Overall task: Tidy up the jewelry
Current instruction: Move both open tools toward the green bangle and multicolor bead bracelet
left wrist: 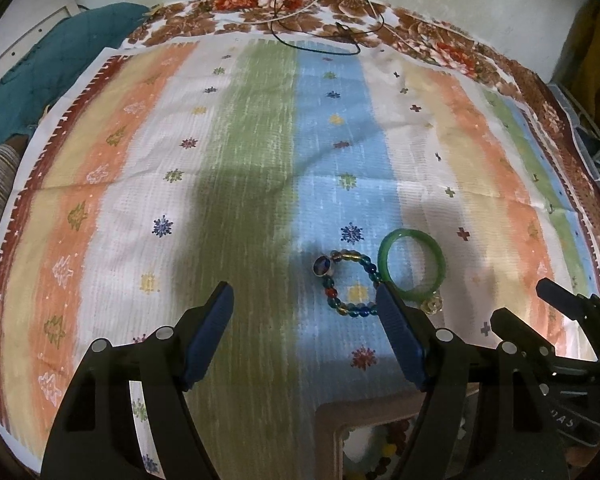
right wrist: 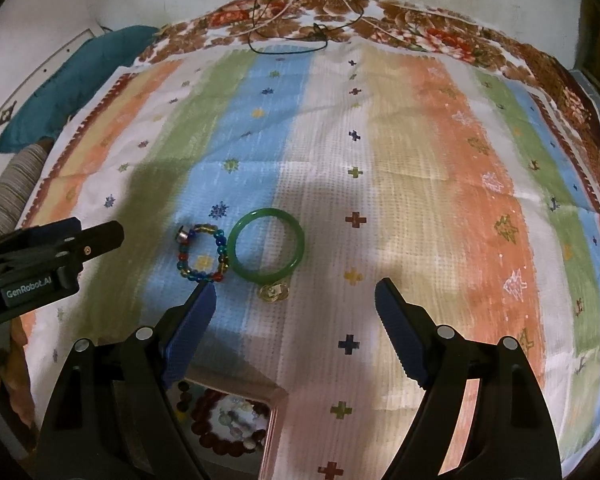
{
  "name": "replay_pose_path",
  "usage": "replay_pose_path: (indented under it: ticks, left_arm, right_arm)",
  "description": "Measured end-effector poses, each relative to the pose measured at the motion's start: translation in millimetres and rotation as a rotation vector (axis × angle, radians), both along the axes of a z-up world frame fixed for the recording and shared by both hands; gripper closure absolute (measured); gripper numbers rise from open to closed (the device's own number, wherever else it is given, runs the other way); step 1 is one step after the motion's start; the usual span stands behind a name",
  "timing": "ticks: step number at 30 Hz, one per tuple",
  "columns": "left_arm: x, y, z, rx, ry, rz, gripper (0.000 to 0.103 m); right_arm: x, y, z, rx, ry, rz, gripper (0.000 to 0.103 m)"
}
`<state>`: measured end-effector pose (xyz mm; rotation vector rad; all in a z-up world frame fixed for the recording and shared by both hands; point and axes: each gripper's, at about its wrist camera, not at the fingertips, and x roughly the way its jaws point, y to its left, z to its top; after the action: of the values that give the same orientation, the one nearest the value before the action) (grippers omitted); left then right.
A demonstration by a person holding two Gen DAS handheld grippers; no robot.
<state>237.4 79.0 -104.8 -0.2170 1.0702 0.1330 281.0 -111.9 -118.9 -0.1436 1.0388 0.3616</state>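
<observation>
A green bangle (left wrist: 412, 266) (right wrist: 266, 246) lies flat on the striped cloth, touching a beaded bracelet (left wrist: 346, 284) (right wrist: 202, 254) of blue, red and yellow beads on its left. A small pale yellow trinket (left wrist: 432, 305) (right wrist: 274, 292) sits at the bangle's near edge. My left gripper (left wrist: 306, 300) is open and empty, its right finger just in front of the two bracelets. My right gripper (right wrist: 296, 294) is open and empty, just short of the bangle. A wooden box (left wrist: 364, 412) (right wrist: 274, 400) holding dark red bead bracelets sits below the grippers.
The striped cloth (left wrist: 256, 168) (right wrist: 400, 152) covers a floral-covered table. Black and white cords (left wrist: 320, 28) (right wrist: 292, 32) lie at the far edge. A teal cushion (left wrist: 48, 76) (right wrist: 60, 88) lies at the far left. The other gripper shows in each view (left wrist: 572, 312) (right wrist: 44, 256).
</observation>
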Motion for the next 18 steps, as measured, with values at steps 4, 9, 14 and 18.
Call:
replay_pose_path:
  ticks: [4, 9, 14, 18]
  left_arm:
    - [6.8, 1.4, -6.9, -0.003, 0.009, -0.004, 0.03]
    - [14.7, 1.6, -14.8, -0.006, 0.021, -0.014, 0.03]
    - [22.6, -0.9, -21.1, 0.005, 0.03, -0.024, 0.03]
    - [29.3, -1.8, -27.6, 0.013, 0.039, -0.041, 0.031]
  right_arm:
    - [2.9, 2.8, -3.3, -0.009, 0.003, 0.006, 0.021]
    - [8.3, 5.3, -7.6, -0.018, 0.006, 0.005, 0.021]
    - [15.6, 8.4, -15.7, -0.026, 0.022, 0.006, 0.021]
    - [21.4, 10.6, -21.3, -0.025, 0.035, 0.004, 0.021]
